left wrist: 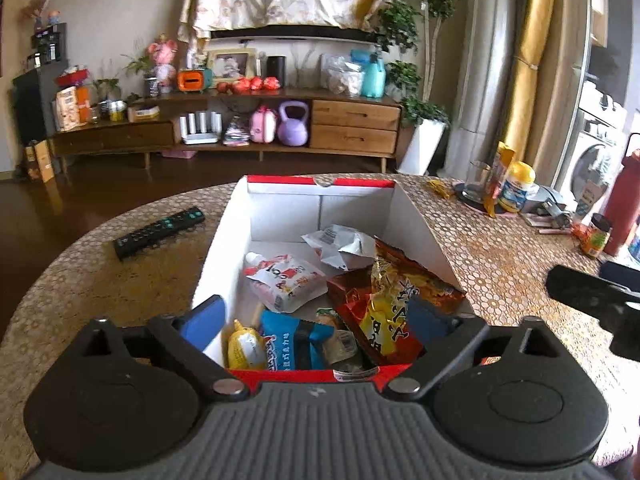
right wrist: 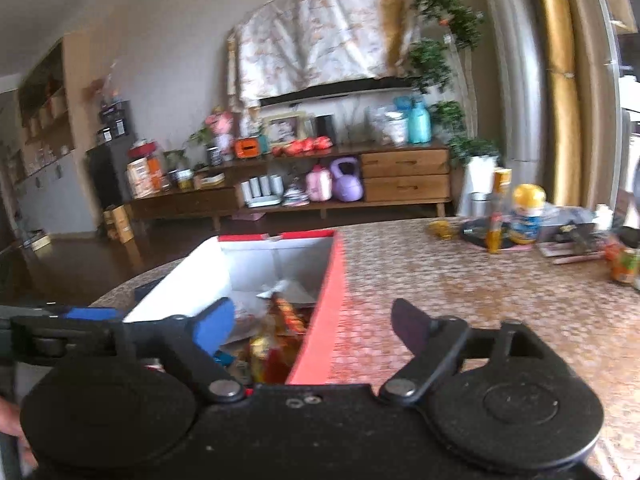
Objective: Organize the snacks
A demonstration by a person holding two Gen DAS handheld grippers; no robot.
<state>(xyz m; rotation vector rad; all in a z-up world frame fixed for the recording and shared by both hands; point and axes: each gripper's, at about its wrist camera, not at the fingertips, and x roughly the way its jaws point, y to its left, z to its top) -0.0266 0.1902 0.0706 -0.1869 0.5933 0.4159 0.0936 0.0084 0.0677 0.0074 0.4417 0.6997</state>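
Note:
A red cardboard box with white inside walls (left wrist: 280, 216) stands on the round table. It holds several snacks: a red and yellow chip bag (left wrist: 394, 296), a white and pink pouch (left wrist: 284, 280), a blue packet (left wrist: 294, 344), a yellow packet (left wrist: 244, 346) and a white wrapper (left wrist: 340, 242). My left gripper (left wrist: 316, 318) is open and empty, its jaws spread over the box's near end. My right gripper (right wrist: 312, 324) is open and empty, straddling the box's red right wall (right wrist: 326, 308). The right gripper also shows at the right edge of the left wrist view (left wrist: 596, 296).
A black remote (left wrist: 158, 232) lies on the table left of the box. At the far right stand a glass (left wrist: 478, 184), a yellow-capped bottle (left wrist: 518, 188), a small jar (left wrist: 598, 236), a red flask (left wrist: 622, 208) and clutter. A wooden sideboard (left wrist: 352, 124) stands beyond.

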